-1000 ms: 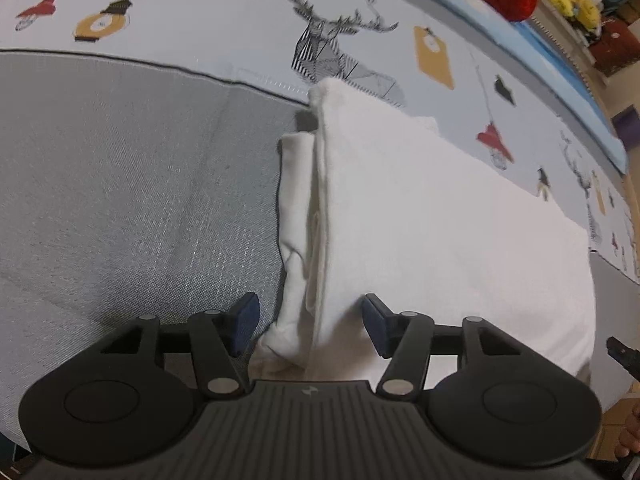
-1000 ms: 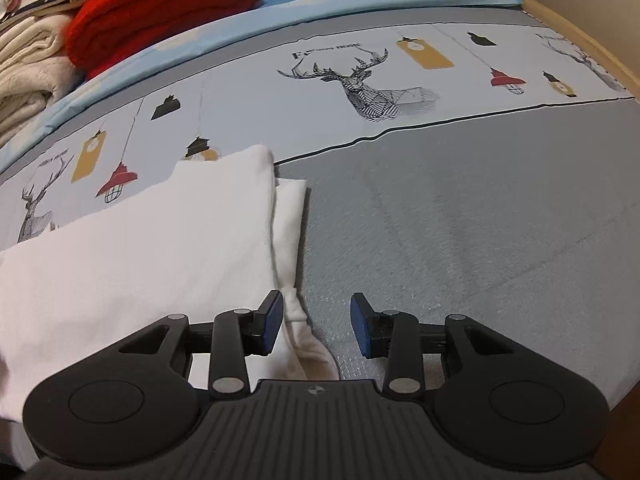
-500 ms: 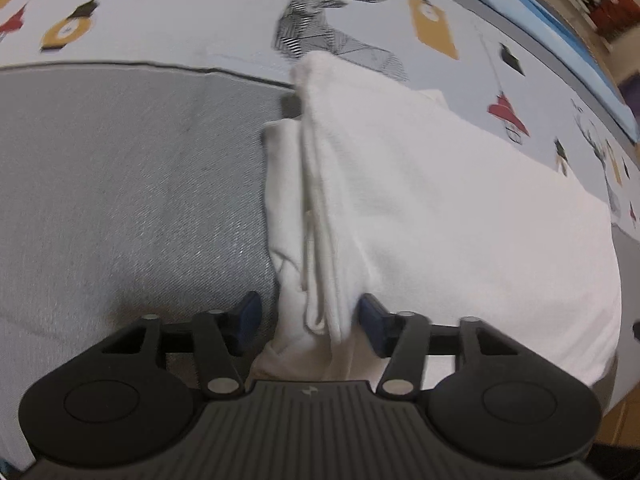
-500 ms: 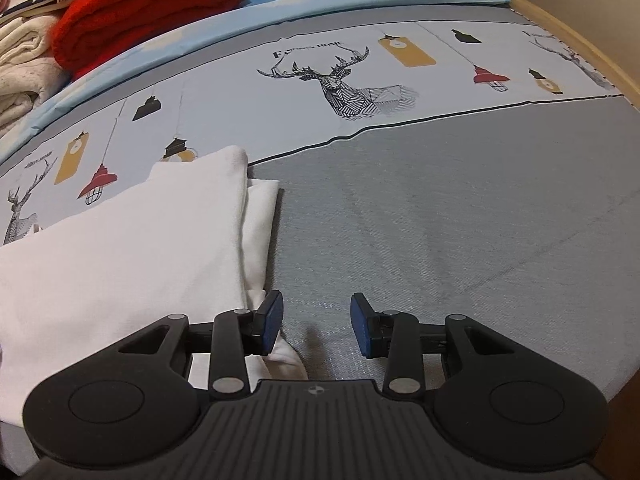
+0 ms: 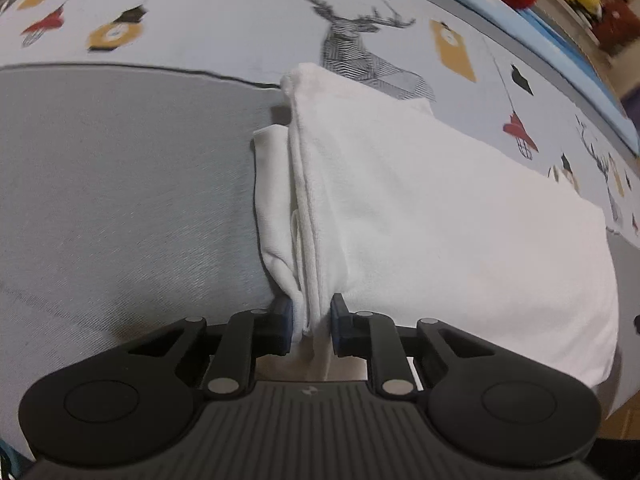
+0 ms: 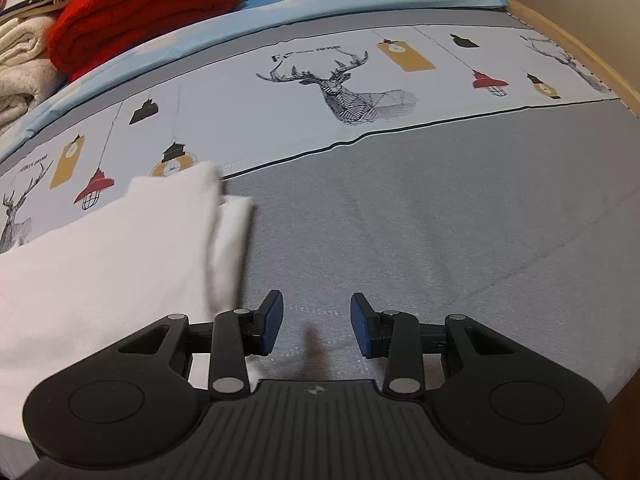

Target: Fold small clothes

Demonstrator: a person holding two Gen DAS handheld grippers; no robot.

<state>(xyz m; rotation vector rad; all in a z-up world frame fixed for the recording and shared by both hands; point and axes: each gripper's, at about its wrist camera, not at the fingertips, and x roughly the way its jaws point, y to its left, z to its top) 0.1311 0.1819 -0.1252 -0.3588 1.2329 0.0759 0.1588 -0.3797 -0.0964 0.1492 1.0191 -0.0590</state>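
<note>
A white garment [image 5: 440, 208] lies folded on the bed, its layered edge running toward me in the left wrist view. My left gripper [image 5: 311, 320] is shut on the near corner of that layered edge. In the right wrist view the same white garment [image 6: 112, 256] lies at the left, slightly blurred. My right gripper [image 6: 316, 326] is open and empty over the grey sheet, just right of the garment's edge.
The bed has a grey sheet [image 6: 460, 220] and a band printed with deer and lanterns [image 6: 344, 88]. A red knit [image 6: 136, 12] and cream towels [image 6: 20, 64] are stacked at the back left. A wooden bed frame [image 6: 580, 52] runs along the right.
My left gripper has closed on the garment's near edge. My right gripper has drifted right, off the garment, and stays open.
</note>
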